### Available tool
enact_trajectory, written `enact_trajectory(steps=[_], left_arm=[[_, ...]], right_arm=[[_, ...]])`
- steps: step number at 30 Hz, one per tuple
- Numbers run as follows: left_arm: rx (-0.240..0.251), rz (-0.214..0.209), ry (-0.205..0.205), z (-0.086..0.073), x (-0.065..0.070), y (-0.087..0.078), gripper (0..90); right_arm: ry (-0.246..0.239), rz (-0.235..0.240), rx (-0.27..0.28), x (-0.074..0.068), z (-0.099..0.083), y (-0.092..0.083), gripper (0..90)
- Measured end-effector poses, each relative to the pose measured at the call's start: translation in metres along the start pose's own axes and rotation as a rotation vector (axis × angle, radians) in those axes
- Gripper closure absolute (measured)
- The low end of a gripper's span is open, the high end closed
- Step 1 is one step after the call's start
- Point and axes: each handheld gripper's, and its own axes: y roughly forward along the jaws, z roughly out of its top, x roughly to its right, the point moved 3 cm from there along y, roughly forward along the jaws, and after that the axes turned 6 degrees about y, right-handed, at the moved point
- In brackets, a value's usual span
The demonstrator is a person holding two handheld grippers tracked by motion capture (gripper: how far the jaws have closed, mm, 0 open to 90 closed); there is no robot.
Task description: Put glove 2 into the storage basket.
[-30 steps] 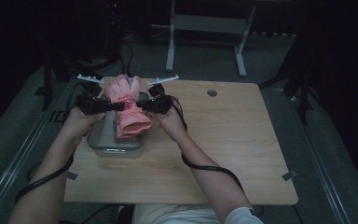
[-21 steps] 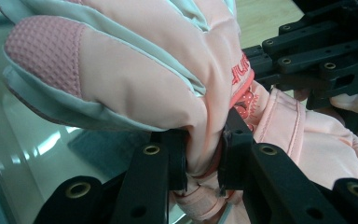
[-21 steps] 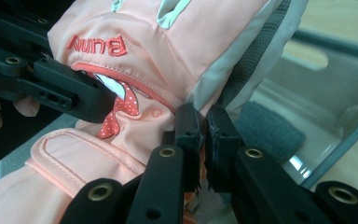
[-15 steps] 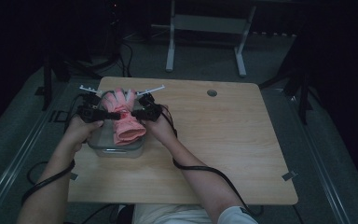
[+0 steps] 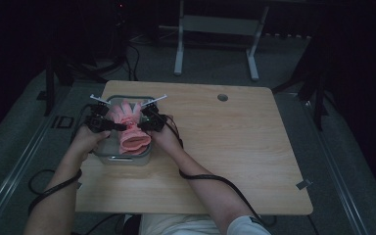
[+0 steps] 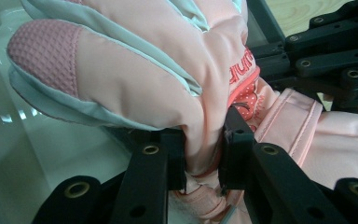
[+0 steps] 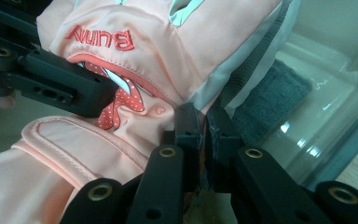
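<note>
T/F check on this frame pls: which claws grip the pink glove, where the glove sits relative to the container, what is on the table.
1. Both claws are shut on the pink glove. True: the left claw and the right claw each pinch its fabric.
2. The glove is over the clear container. True: in the high view its fingers point to the far wall and its cuff lies at the near rim.
3. The glove lies flat on the bare wooden table. False: it is at the container, held from both sides.
4. The glove is blue. False: it is pink with pale trim and a red embroidered word.
5. The container stands at the table's right edge. False: it stands near the left edge.
</note>
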Motion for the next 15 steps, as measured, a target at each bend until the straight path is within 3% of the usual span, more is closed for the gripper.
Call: enact_trajectory(steps=[8,11,15], left_arm=[[-0.019,0.035,-0.009,0.003,-0.003,0.004,68.5],[-0.015,0.062,-0.031,0.005,-0.004,0.006,59.3],[-0.002,0.117,-0.010,0.007,-0.003,0.006,48.1]], right_arm=[[-0.017,-0.039,0.013,0.002,0.002,0.001,79.8],[-0.046,-0.073,0.036,0.002,0.005,-0.007,74.4],[-0.058,-0.075,0.089,0.003,0.009,-0.019,66.5]])
